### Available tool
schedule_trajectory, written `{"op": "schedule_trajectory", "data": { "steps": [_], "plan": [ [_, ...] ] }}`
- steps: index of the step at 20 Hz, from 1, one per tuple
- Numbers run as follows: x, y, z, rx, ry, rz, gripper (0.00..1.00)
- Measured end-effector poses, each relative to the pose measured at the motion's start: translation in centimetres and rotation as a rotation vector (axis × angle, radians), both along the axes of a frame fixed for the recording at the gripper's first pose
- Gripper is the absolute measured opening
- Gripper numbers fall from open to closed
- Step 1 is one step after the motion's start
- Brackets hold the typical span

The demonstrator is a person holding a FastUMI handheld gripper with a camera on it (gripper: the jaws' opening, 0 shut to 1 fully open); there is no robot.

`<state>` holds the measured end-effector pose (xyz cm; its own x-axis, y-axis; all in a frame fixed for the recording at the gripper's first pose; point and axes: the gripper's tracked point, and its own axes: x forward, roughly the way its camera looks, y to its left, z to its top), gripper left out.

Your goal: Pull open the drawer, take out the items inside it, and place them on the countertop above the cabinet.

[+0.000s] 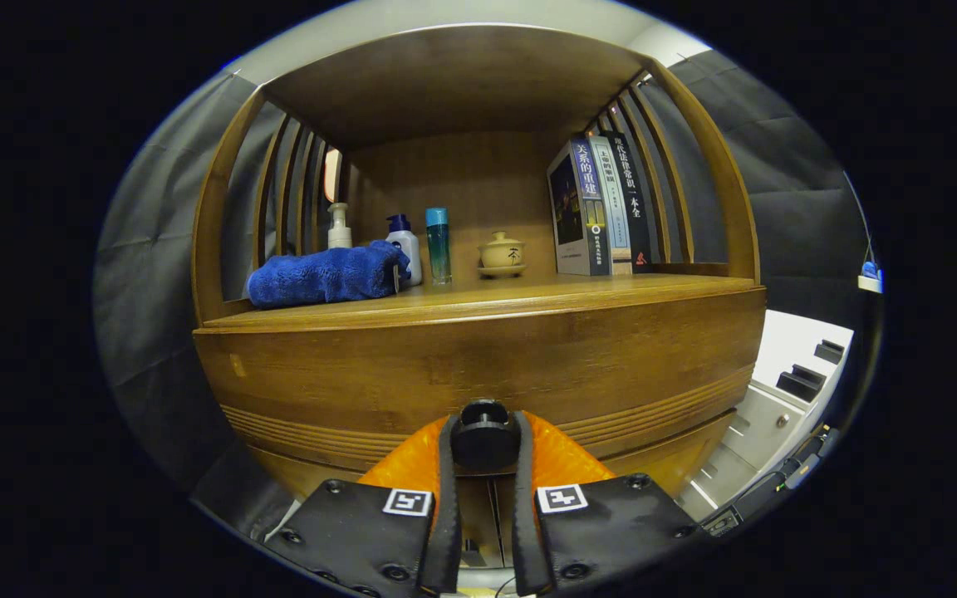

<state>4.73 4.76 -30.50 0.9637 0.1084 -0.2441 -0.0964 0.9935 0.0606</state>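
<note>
At the bottom centre of the frame the gripper is clenched on the drawer knob, a dark round knob held between its two fingers, each finger pressing against one side of it. The knob stands out from the drawer front, a wide wooden panel with grooved lines along its lower part, which spans the middle of the frame just beyond the fingers. Whether the drawer is shut or slightly out cannot be told, and nothing of its inside is visible. Directly above the drawer front runs the countertop, a wooden shelf set inside a cabinet with slatted sides. On it, at the middle left, lies a rolled blue towel; just behind it stand a pump bottle and a white bottle with a blue cap, with a tall teal bottle beside them. A small lidded tea bowl sits on a saucer near the centre, and a row of upright books stands at the upper right, against the slats.
</note>
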Motion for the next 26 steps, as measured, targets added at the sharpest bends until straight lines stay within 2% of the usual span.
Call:
{"op": "schedule_trajectory", "data": {
  "steps": [5, 26],
  "plan": [
    [-1.8, -0.3, 0.2, -0.033, -0.008, 0.003, 0.33],
    [-11.2, -1.0, 0.9, -0.003, 0.011, 0.006, 0.32]
  ]
}}
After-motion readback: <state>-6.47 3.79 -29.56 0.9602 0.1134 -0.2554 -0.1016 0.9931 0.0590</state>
